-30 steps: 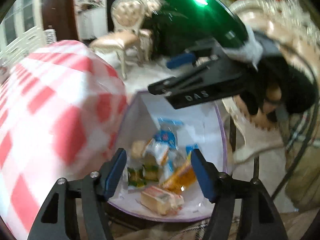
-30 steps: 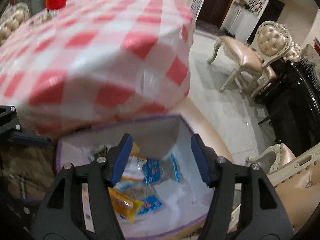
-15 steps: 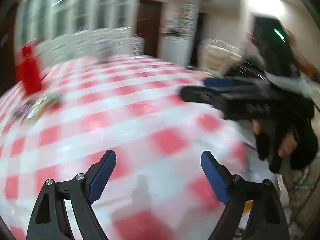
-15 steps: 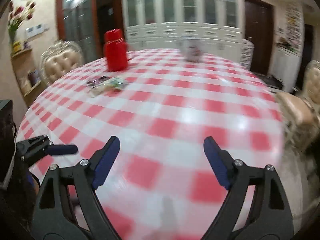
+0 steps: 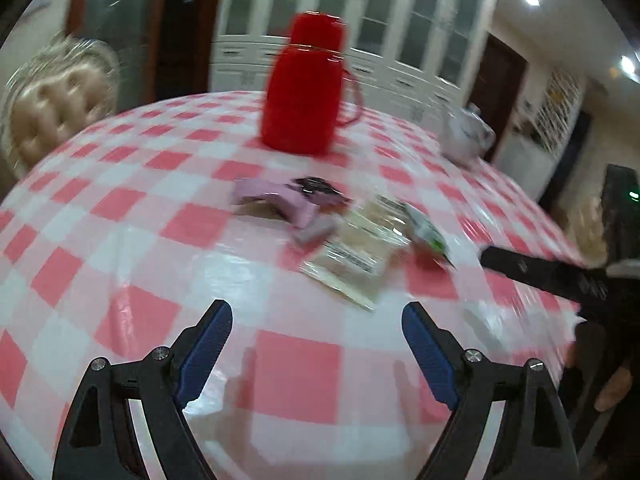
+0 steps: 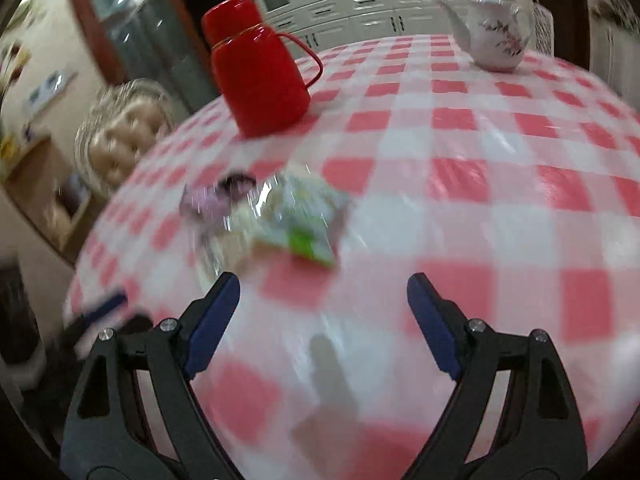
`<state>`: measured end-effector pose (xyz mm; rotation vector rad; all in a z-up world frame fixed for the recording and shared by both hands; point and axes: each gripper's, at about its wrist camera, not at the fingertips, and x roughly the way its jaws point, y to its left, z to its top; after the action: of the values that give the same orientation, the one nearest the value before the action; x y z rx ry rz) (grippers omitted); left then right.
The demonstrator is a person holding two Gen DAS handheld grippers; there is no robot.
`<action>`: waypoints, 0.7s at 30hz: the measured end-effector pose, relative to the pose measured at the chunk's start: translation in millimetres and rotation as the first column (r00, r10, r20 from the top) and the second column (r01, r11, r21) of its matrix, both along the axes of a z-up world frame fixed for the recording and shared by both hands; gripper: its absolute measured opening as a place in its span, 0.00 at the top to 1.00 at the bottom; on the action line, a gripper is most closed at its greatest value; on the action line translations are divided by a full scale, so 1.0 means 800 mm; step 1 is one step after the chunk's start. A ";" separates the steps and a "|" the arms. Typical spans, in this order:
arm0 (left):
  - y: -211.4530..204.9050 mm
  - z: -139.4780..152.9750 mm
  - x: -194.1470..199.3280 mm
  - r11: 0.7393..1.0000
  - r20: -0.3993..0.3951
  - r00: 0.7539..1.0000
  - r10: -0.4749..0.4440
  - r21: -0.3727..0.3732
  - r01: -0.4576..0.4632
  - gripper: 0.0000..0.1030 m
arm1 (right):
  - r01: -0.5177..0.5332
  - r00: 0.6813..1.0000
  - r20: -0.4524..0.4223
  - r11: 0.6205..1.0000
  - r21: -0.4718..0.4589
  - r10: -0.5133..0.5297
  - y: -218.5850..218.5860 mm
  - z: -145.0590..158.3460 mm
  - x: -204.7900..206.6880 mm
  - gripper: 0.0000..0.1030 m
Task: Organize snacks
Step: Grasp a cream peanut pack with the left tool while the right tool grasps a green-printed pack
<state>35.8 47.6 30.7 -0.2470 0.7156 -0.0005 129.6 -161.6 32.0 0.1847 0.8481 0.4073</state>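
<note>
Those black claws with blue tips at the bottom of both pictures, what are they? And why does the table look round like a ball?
They are grabbers, like big tongs, and a person holds one in each hand. Each has a small camera looking out along its two fingers, so each picture is taken from one grabber. That lens bends everything, which is why the table with its red and white checked cloth bulges like a ball.

One picture comes from the left gripper, the other from the right gripper. Both are open with nothing between the blue pads.

On the table stand a red flask and a white teapot. In front of the flask lies a little pile of snack packets, blurry here: some purple, some clear, one with green. Nothing has been picked up.
</note>
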 end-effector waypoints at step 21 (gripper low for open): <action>-0.015 -0.020 0.079 0.981 -0.115 0.974 -0.193 -0.025 0.192 0.15 | -0.054 0.994 0.083 0.990 -0.129 0.065 -0.017 0.009 -0.051 0.57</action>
<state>99.1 35.5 14.8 -0.1912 0.8541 -0.1773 88.8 -175.5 39.2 0.0237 0.7917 0.4126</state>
